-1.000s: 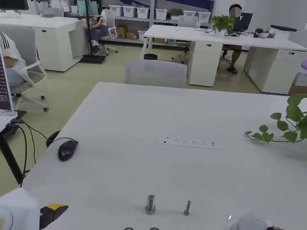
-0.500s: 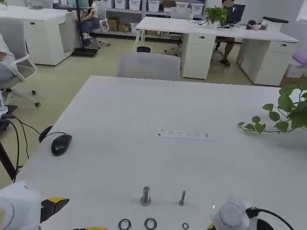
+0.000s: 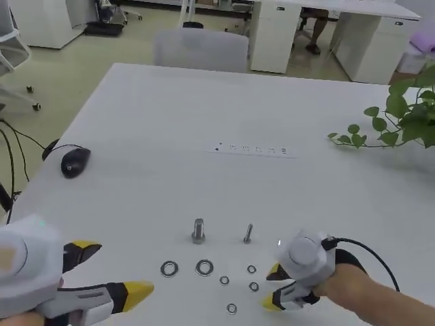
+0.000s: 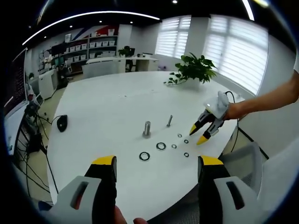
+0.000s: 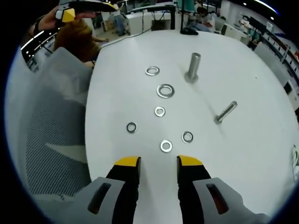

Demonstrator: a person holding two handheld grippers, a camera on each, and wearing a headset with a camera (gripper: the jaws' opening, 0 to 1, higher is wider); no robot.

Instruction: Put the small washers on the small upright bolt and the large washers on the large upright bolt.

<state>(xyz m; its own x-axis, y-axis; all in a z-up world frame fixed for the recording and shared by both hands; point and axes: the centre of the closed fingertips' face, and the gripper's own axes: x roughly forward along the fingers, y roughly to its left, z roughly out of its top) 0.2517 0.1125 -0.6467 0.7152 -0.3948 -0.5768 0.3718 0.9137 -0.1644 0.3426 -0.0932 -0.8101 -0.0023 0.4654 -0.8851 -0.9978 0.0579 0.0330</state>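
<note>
**Both tongs empty, all six washers flat on the surface**

The large bolt (image 3: 198, 231) and the small bolt (image 3: 248, 234) stand upright near the front edge of the white surface (image 3: 204, 102). In the head view the large one is on the left, and the two stand apart.

The two large washers (image 3: 204, 267) lie side by side just on the person's side of the large bolt. The four small washers (image 3: 251, 269) lie scattered in a loose cluster to their right, on the person's side of the small bolt. None of them touch each other.

The left tongs (image 3: 112, 272) hover at the front left corner, well apart from the washers. Their yellow tips are spread wide with nothing between them. In the left gripper view the bolts and washers lie ahead, beyond the gap.

The right tongs (image 3: 270, 288) sit low over the surface, just right of the small washers, with the tips pointing at the cluster. The gap is narrower than on the left tongs but open, and it holds nothing. In the right gripper view one small washer lies just ahead of the tips, without touching them.

Farther back on the surface are a mouse (image 3: 75, 161) at the left, a power strip (image 3: 251, 149) in the middle and a plant (image 3: 401, 119) at the right.
</note>
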